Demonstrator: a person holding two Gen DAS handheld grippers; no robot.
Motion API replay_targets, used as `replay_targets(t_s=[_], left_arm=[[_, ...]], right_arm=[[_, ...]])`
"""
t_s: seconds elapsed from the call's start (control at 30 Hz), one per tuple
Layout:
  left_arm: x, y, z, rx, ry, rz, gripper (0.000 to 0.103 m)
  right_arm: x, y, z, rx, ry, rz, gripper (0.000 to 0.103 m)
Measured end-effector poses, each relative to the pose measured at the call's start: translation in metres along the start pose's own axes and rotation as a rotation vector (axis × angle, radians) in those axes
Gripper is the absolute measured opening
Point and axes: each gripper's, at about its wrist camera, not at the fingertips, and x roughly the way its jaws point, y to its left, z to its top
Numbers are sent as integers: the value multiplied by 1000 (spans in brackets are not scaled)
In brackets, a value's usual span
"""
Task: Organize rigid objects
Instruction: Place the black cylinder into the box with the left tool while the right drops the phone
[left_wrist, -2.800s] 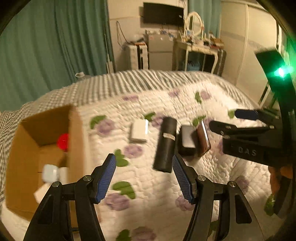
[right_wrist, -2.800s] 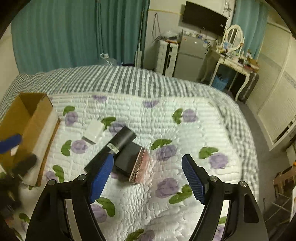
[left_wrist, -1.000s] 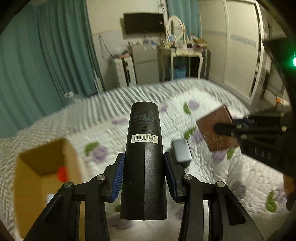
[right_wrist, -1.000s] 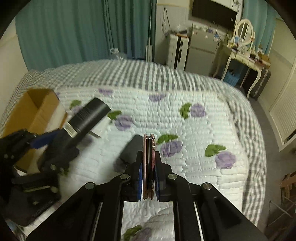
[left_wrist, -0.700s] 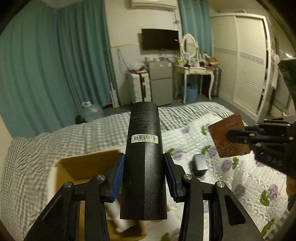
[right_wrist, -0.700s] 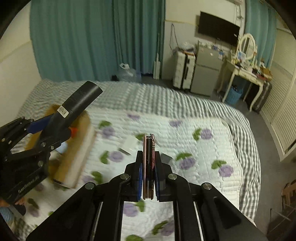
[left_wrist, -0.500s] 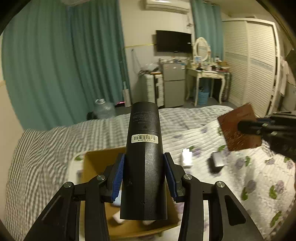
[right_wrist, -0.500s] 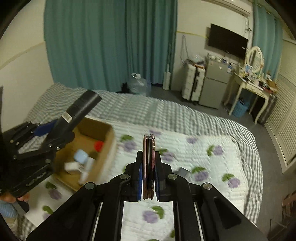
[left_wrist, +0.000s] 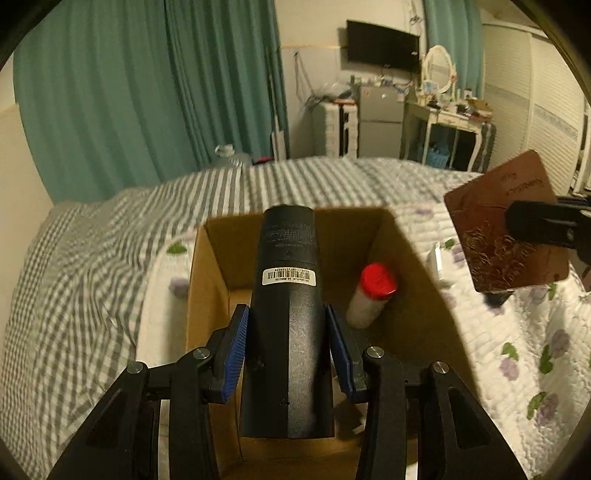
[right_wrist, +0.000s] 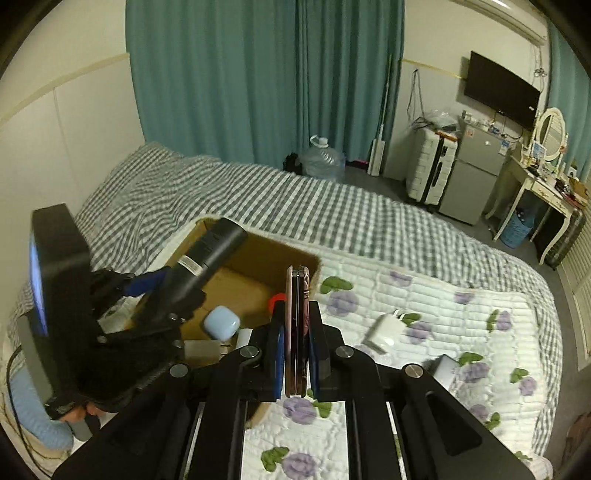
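here we are gripping the black cylinder (left_wrist: 286, 332) in the left gripper (left_wrist: 288, 349), its long axis pointing forward over the open cardboard box (left_wrist: 417, 295) directly below. the right gripper (right_wrist: 295, 354) is clamping the thin brown case (right_wrist: 296, 328) edge-on, just beside the box's near wall, so the left is nearer to dropping.

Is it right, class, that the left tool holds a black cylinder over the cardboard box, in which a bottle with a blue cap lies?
Not quite: the bottle has a red cap, as the left wrist view shows. The left tool does hold the black cylinder over the cardboard box.
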Motion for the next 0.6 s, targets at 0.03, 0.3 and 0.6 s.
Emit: replay_targets(t_s=[0.03, 0.3, 0.6], left_arm=[[7, 3, -2, -8, 15, 4, 42], [17, 4, -9, -4, 28, -15, 53], [-15, 24, -6, -94, -35, 7, 59]], right_arm=[[7, 2, -1, -3, 10, 3, 10], [46, 14, -5, -13, 66, 17, 10], [45, 22, -6, -25, 90, 2, 10]])
